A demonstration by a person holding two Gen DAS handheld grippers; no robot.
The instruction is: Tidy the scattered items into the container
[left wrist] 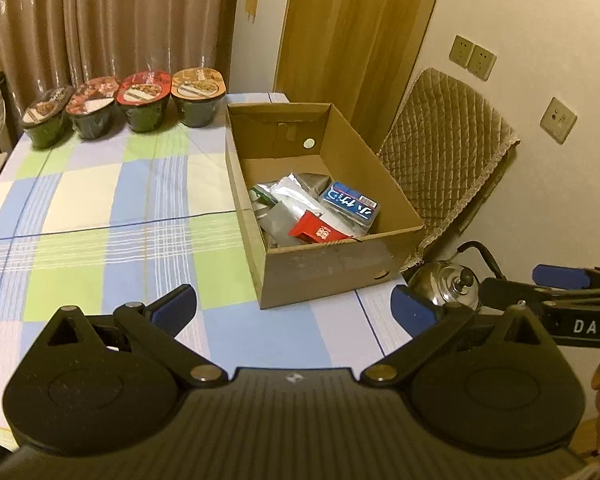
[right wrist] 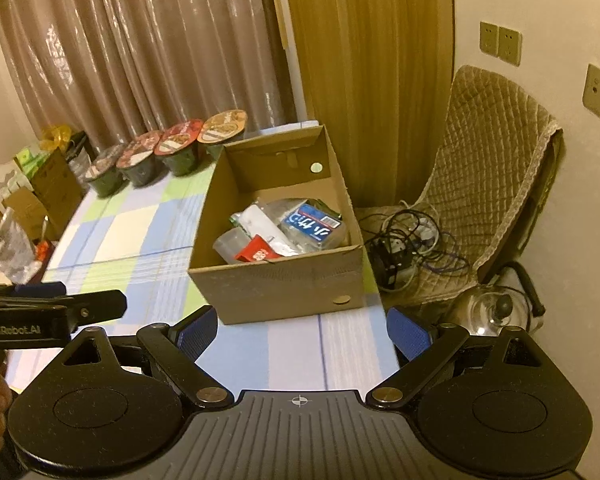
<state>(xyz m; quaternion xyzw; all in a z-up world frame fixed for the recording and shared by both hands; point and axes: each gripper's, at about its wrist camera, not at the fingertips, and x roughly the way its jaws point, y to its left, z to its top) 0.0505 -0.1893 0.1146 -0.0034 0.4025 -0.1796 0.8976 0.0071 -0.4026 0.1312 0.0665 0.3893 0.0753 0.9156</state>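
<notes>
Both jaws stand wide apart and empty: the left gripper (left wrist: 294, 308) and right gripper (right wrist: 302, 334) hover low over the near edge of the checked table (left wrist: 100, 216). Straight ahead sits the open cardboard box (right wrist: 276, 284), its long axis running away from the grippers, already holding packets and a blue pack (right wrist: 312, 222). Four noodle bowls (left wrist: 120, 104) line the far edge, left of the box and well apart from both grippers; the left gripper looks nearer them.

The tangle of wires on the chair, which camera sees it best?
The right wrist view: the wires lie in plain sight on the chair seat beside the cardboard box. In the left wrist view the box hides them.
</notes>
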